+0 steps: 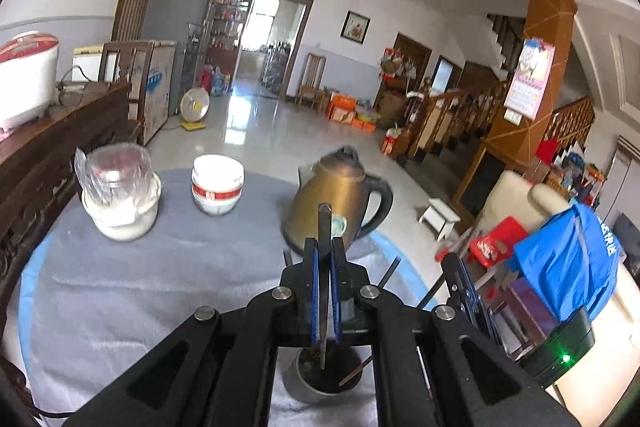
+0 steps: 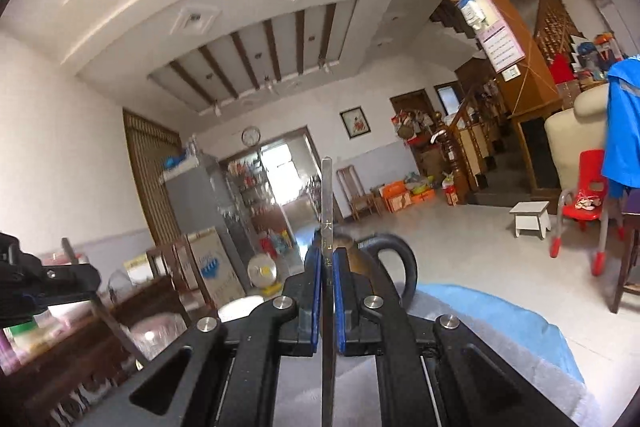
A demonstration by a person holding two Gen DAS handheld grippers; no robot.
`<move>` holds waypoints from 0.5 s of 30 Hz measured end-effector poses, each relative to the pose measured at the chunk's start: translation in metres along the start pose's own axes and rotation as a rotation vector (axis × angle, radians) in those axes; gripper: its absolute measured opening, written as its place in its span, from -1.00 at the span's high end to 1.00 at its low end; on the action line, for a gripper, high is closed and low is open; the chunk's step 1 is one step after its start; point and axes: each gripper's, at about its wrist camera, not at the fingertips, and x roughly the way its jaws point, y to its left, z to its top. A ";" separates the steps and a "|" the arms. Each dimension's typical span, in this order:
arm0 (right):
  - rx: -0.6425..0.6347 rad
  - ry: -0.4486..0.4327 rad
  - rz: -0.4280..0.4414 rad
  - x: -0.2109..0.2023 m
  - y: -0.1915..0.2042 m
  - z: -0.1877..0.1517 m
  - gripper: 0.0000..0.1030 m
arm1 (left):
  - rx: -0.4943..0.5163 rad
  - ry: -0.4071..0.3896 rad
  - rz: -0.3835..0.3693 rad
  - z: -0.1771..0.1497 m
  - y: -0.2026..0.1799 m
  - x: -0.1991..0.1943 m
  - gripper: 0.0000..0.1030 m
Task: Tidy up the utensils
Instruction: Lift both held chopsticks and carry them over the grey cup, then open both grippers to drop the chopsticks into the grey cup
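My left gripper (image 1: pixel 324 247) is shut on a dark flat utensil handle (image 1: pixel 324 223) that stands upright, its lower end down inside a grey metal cup (image 1: pixel 304 385) on the table below. A thin stick (image 1: pixel 354 373) leans in the same cup. My right gripper (image 2: pixel 327 259) is shut on a flat silver metal utensil handle (image 2: pixel 327 195) with engraved marks, held upright above the table edge. The right gripper also shows in the left wrist view (image 1: pixel 460 275), to the right of the cup. The left gripper shows at the left edge of the right wrist view (image 2: pixel 40 279), holding its utensil.
A round table with a grey cloth (image 1: pixel 140 287) carries a brass kettle (image 1: pixel 336 199), a stack of white bowls (image 1: pixel 218 187) and a wrapped jar on a white bowl (image 1: pixel 120 195). A dark wooden cabinet (image 1: pixel 48 147) stands left. A red chair (image 2: pixel 584 199) and blue jacket (image 1: pixel 568 259) are at right.
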 end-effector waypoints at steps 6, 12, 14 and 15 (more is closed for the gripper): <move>0.002 0.094 0.047 -0.002 -0.009 -0.012 0.87 | 0.025 0.080 0.003 -0.020 0.004 0.015 0.89; 0.033 0.170 0.091 -0.012 -0.021 -0.017 0.81 | 0.067 0.119 0.006 -0.036 0.011 0.006 0.80; 0.048 0.206 0.112 -0.017 -0.024 -0.019 0.80 | 0.070 0.132 0.002 -0.040 0.014 0.000 0.23; 0.056 0.227 0.121 -0.018 -0.026 -0.020 0.79 | 0.066 0.130 -0.002 -0.042 0.017 -0.005 0.10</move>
